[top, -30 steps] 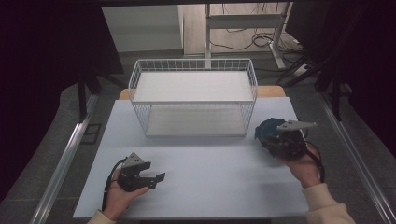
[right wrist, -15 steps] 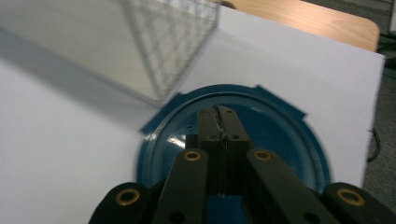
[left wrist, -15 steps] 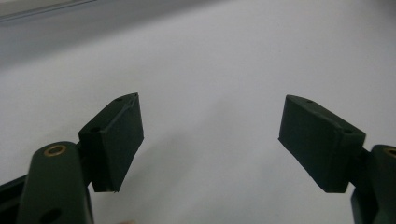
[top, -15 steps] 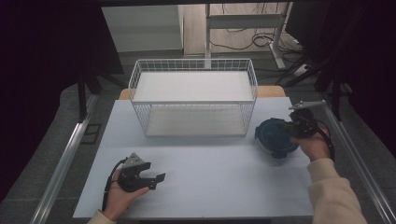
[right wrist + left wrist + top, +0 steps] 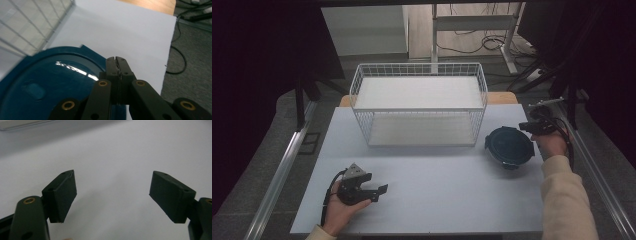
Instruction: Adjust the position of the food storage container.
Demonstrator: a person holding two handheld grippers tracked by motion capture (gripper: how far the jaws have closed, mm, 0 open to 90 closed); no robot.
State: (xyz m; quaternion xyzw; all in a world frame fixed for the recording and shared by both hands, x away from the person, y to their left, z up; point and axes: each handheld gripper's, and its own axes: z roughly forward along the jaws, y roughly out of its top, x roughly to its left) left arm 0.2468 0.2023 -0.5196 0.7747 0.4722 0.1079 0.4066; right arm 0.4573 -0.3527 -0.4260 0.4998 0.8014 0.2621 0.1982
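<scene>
- The round dark-blue lid (image 5: 509,146) lies flat on the pale table (image 5: 437,180), near the table's right edge and just beside the front right corner of the white wire basket (image 5: 419,107). In the right gripper view the lid (image 5: 50,82) shows a glossy top and a tab on its rim, with the basket's mesh (image 5: 27,22) at the upper left.
- The right gripper (image 5: 532,126) hovers at the lid's right edge, held in the person's right hand (image 5: 554,142). Its jaws are clenched together with nothing between them — in its own view the right gripper (image 5: 116,60) has its tips pressed pad to pad over the lid's rim, and whether they touch the lid I cannot tell.
- Those jaws have just been closing, and no thing is caught between them.
- The left gripper (image 5: 379,189) rests low on the table near the front left, well apart from the lid, in the person's left hand (image 5: 339,210).
- Its jaws stand released and wide — in its own view the left gripper (image 5: 112,192) frames bare table (image 5: 112,157) between the two black pads.
- A cream sleeve (image 5: 567,200) covers the right forearm.
</scene>
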